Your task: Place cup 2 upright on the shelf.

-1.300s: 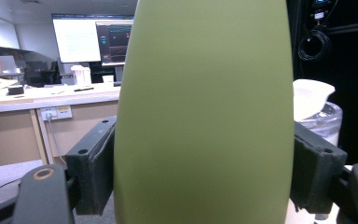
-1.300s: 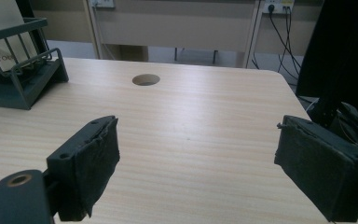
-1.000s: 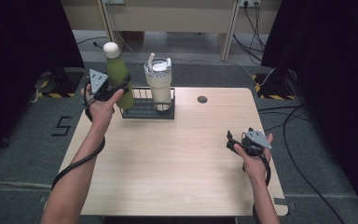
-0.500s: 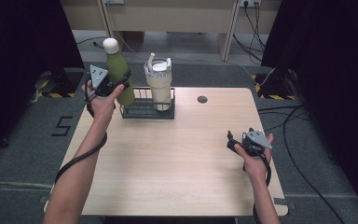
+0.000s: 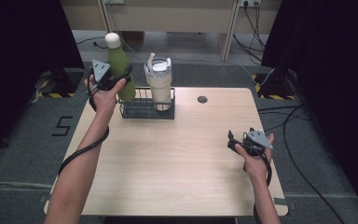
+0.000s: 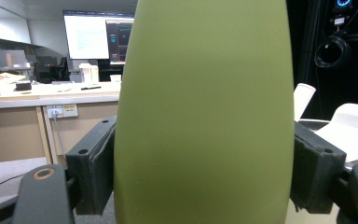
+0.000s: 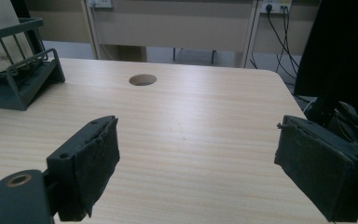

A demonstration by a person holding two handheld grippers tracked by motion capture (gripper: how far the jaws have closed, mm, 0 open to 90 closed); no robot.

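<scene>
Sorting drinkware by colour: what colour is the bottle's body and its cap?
Olive green bottle, cream-white cap; the high view shows both best.

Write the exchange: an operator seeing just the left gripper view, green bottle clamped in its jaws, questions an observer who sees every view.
Operator: Where is the bottle's base?
Observer: The bottle has its base at the left end of a wire basket; whether it stands inside, I cannot tell.
Operator: Anything else in there?
Observer: A cup with lid and straw stands in the right half.
Operator: And the other hand?
Observer: The right gripper is open, nothing between its jaws, above the table.
</scene>
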